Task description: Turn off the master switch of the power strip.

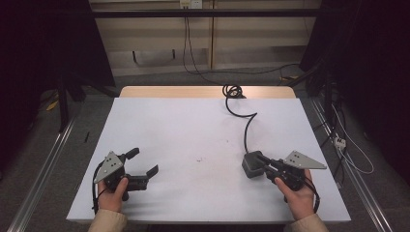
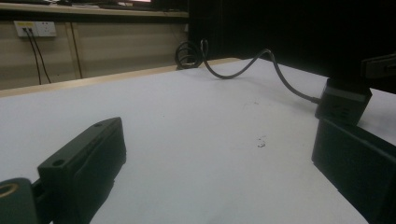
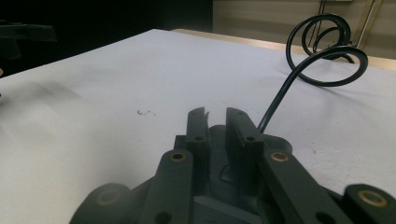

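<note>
Evidently the dark boxy power adapter with its stiff black cable, at lower right of the high view, is compact, rigid, fairly light; the right gripper pinches its top ridge, while the left gripper gapes.

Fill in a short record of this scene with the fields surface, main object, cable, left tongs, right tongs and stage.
surface: white tabletop
main object: dark power adapter, near the right edge
cable: black cable runs from the adapter to a coil at the far edge
left tongs: left tongs, jaws wide open, nothing between them
right tongs: right tongs, jaws narrowed over the adapter's top
stage: adapter on the table, not lifted
</note>
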`<state>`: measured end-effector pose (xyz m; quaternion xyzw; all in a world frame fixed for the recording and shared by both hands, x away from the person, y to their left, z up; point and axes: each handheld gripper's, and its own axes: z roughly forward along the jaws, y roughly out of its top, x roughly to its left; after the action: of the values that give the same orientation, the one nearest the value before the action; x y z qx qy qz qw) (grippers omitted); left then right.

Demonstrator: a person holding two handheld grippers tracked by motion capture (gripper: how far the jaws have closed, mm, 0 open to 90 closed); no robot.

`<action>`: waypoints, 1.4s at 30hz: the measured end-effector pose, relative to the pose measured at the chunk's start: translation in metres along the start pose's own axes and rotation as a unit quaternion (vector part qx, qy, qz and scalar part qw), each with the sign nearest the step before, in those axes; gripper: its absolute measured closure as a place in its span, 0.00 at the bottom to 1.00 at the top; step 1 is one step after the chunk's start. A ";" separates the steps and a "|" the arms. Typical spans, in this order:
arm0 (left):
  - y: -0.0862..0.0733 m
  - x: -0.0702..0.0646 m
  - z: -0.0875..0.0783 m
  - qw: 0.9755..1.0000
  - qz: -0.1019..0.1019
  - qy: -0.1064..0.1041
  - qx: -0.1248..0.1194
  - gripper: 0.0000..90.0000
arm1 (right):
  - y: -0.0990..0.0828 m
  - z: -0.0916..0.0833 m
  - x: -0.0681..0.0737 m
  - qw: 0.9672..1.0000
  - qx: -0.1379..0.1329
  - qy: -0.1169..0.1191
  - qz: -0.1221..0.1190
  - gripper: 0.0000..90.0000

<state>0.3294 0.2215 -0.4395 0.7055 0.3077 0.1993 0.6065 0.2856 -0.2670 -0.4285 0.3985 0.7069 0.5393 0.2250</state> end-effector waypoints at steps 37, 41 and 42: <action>0.000 0.000 -0.003 1.000 -0.003 0.004 -0.001 0.03 | -0.001 0.002 -0.006 1.000 0.013 0.003 0.008 0.98; 0.000 0.000 -0.003 1.000 -0.003 0.004 -0.002 0.03 | -0.001 0.002 -0.006 1.000 0.016 0.004 0.012 1.00; 0.000 0.000 -0.003 1.000 -0.003 0.004 -0.002 0.03 | -0.001 0.002 -0.006 1.000 0.017 0.005 0.012 1.00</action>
<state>0.3274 0.2239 -0.4389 0.7026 0.3119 0.2006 0.6074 0.2903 -0.2707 -0.4307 0.4081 0.7124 0.5316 0.2081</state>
